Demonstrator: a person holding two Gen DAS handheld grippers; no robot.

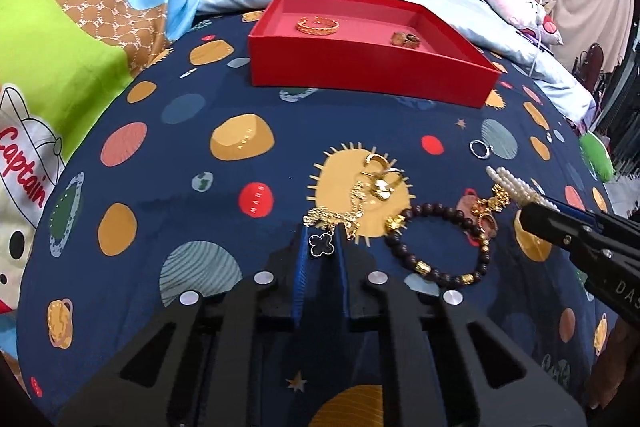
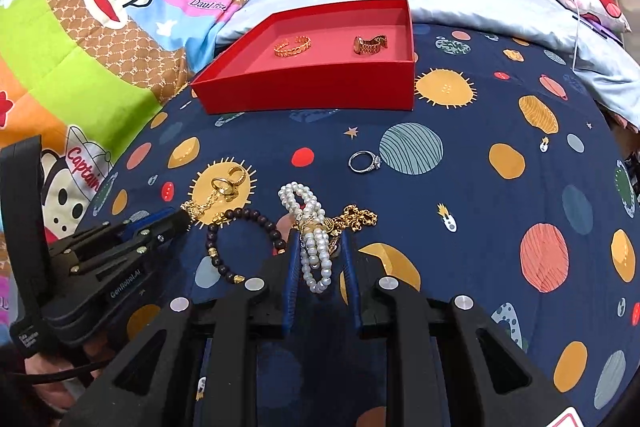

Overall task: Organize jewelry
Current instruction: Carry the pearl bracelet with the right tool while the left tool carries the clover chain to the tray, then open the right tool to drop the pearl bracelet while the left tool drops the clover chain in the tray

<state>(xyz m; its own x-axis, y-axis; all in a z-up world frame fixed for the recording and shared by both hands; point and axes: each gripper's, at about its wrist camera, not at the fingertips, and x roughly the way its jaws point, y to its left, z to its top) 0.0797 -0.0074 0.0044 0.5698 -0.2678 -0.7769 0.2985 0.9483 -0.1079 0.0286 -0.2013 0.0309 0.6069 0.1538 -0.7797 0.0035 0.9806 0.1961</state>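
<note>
Left gripper (image 1: pixel 324 245): low over the bedsheet (image 1: pixel 168 219), fingers narrow, closed around a black clover charm (image 1: pixel 323 244) on a gold chain (image 1: pixel 352 211).
Right gripper (image 2: pixel 320 259): fingers narrow, with the pearl bracelet (image 2: pixel 314 235) between them; whether they actually clamp it cannot be told.
Pearl bracelet: draped from the sheet into the right gripper, touching a second gold chain (image 2: pixel 356 217).
Bead bracelet (image 1: pixel 444 239): dark beads with gold spacers, flat on the sheet between the two grippers.
Gold rings (image 1: pixel 380 179): clustered on a yellow sun print, beside the gold chain.
Silver ring (image 2: pixel 364 161): alone on the sheet, well apart from the pile.
Box (image 1: pixel 360 67): red, open, at the far side of the sheet.
Box contents: a gold bangle (image 2: pixel 292 47) and a gold watch (image 2: pixel 370 45), apart from each other.
</note>
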